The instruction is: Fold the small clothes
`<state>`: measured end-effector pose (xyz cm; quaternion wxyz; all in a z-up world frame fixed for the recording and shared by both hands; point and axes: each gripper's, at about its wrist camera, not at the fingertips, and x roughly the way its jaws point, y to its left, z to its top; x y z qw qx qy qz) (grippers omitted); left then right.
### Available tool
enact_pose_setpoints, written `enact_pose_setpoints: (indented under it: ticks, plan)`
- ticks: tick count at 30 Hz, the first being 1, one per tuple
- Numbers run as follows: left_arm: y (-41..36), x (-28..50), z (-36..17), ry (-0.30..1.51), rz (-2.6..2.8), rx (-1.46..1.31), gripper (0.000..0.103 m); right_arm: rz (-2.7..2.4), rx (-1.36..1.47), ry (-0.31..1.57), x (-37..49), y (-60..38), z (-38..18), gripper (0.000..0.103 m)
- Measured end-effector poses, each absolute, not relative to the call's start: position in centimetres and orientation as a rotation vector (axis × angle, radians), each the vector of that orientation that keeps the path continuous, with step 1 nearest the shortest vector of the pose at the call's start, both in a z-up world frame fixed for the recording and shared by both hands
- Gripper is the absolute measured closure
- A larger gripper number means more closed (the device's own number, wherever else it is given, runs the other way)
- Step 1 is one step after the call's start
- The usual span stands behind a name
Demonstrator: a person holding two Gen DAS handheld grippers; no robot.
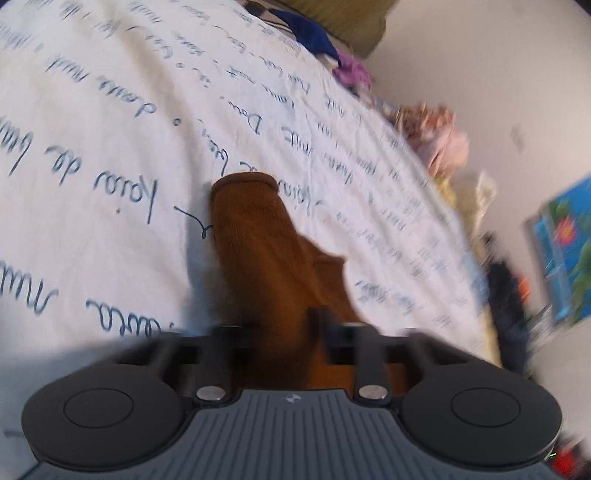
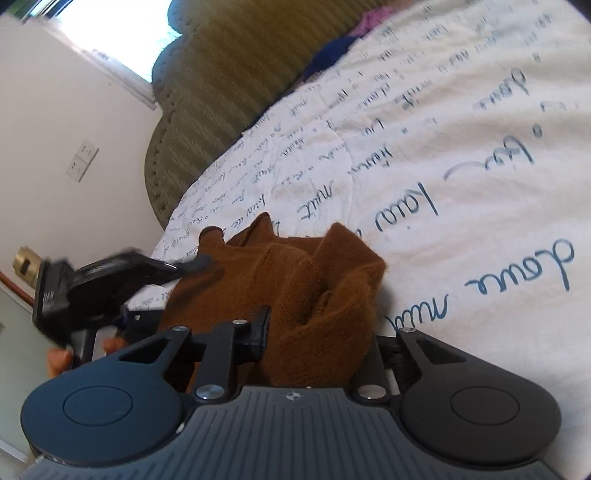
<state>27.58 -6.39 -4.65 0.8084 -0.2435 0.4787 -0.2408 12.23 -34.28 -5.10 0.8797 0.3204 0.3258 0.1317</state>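
Note:
A brown knit garment (image 1: 255, 229) lies on a white bedspread (image 1: 110, 110) printed with blue script. In the left wrist view a sleeve-like tube of it stretches away from my left gripper (image 1: 277, 332), which is shut on its near end. In the right wrist view the brown garment (image 2: 295, 280) is bunched up on the bedspread (image 2: 461, 147), and my right gripper (image 2: 317, 332) is shut on a thick fold; its right finger is hidden behind the cloth. The left gripper (image 2: 199, 264) shows at the left of that view, pinching the garment's far edge, with a hand (image 2: 59, 358) on its handle.
Loose clothes lie along the bed's far edge: a blue piece (image 1: 310, 33), a purple one (image 1: 351, 70) and a pink one (image 1: 439, 136). An olive striped headboard (image 2: 221, 74) stands behind the bed. A wall with sockets (image 2: 83, 160) and a window (image 2: 110, 22) lies beyond.

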Motion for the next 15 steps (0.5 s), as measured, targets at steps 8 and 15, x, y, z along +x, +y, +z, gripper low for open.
enact_pose_setpoints:
  ticks: [8, 15]
  plan:
    - [-9.2, 24.7, 0.1, 0.76, -0.525, -0.222, 0.093, 0.225, 0.343, 0.577, 11.8, -31.9, -1.2, 0.082]
    - [-9.4, 25.4, 0.2, 0.802, -0.385, -0.102, 0.089, 0.087, 0.434, 0.662, 13.3, -34.3, -2.3, 0.061]
